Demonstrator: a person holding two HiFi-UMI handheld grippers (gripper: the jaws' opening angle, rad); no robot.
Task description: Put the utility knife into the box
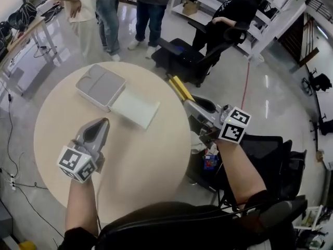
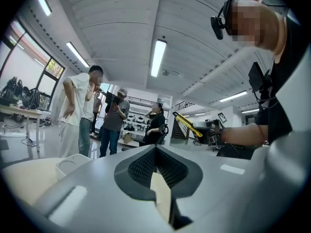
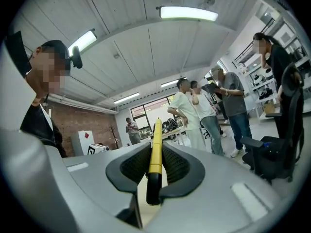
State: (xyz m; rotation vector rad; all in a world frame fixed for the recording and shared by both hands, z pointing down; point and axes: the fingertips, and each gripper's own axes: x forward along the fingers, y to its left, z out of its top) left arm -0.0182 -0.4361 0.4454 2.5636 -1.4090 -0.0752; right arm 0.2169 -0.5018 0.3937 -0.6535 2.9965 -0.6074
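Right gripper (image 1: pixel 193 104) just past the round counter's (image 1: pixel 148 160) right edge, fingers pinching the yellow utility knife (image 1: pixel 179 87); left gripper (image 1: pixel 98 130), fingers pressed together, over bare counter near the open box (image 1: pixel 101 86)

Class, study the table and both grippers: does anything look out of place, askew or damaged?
Nothing is spilled or damaged. Only the utility knife is off the table: the right gripper clamps it out past the table's right edge, away from the box.
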